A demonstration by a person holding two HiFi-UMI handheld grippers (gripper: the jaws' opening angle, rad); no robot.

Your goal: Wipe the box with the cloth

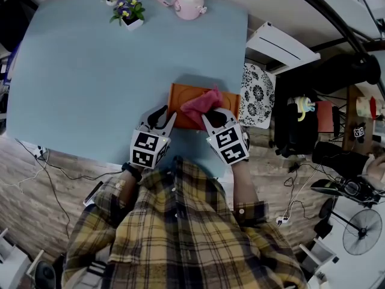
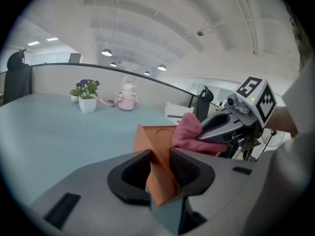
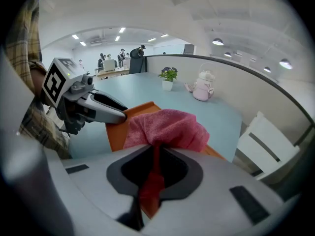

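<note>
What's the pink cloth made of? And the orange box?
The pink cloth looks like soft terry or microfibre: its surface is fuzzy and it bunches in folds. The orange box looks like smooth matte plastic, maybe coated card: flat, even colour, crisp edges.

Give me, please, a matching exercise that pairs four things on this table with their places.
Things:
1 box
2 cloth
3 teapot
4 flowerpot

Places:
A in the jaws of the right gripper
B corner in the jaws of the left gripper
C at the back, left of the teapot
D at the back, rightmost

Pairs: 1-B, 2-A, 3-D, 4-C
</note>
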